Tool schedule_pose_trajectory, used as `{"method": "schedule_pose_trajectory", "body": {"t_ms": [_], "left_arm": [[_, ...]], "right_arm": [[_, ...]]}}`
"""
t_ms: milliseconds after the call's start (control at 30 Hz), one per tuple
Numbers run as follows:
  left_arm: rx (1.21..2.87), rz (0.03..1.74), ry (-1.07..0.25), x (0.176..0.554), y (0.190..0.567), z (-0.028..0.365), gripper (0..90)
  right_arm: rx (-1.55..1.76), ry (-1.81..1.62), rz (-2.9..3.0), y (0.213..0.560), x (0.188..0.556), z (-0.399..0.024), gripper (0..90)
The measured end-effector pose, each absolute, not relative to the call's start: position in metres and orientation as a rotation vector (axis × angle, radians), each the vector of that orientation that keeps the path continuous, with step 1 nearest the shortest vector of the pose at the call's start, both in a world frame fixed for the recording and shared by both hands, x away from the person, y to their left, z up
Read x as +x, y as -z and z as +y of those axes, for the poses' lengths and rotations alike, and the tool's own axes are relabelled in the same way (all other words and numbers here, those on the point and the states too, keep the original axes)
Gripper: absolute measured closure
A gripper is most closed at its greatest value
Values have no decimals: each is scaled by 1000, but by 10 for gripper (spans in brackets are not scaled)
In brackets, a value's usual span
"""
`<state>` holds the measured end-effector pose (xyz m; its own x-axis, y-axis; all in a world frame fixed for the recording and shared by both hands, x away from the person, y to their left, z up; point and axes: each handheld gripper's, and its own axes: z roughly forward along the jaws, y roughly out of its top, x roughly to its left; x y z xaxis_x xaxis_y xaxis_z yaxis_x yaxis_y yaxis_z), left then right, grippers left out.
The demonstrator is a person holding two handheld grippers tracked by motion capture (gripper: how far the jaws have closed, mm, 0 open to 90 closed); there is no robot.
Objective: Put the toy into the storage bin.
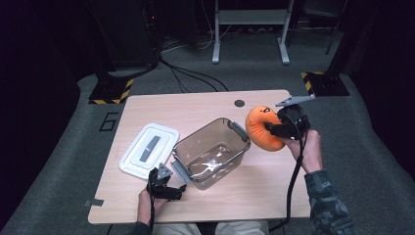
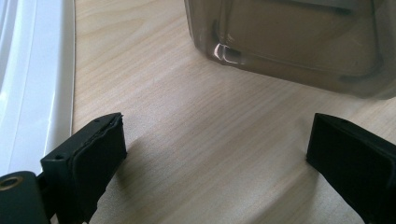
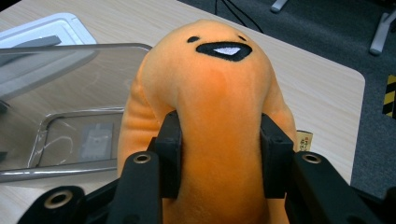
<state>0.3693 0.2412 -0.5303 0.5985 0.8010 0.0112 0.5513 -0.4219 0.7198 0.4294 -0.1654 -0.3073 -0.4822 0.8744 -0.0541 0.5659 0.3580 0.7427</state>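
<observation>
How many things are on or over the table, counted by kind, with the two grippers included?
Orange plush toy with a stitched face: 1
Clear brownish plastic box: 1
White plastic lid with a grey strip: 1
Black two-jaw grippers: 2, the left gripper open, the right gripper shut on the toy
Total: 5

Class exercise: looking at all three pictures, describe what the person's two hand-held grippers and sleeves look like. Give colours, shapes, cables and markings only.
Both grippers are black. The left gripper has two blocky jaws with flat rubbery pads. The right gripper has matching jaws with brass-coloured screw holes, a grey three-cornered plate on top and a black cable trailing down. The right sleeve is a dark camouflage print.
</observation>
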Motion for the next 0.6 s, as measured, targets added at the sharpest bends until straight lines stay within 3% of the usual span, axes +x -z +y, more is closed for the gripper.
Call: {"method": "schedule_pose_trajectory", "body": {"t_ms": [600], "left_arm": [[2137,1066,-464,369,530,241,45]], "right_arm": [[1176,-965,2223,298,439,-136,598]]}}
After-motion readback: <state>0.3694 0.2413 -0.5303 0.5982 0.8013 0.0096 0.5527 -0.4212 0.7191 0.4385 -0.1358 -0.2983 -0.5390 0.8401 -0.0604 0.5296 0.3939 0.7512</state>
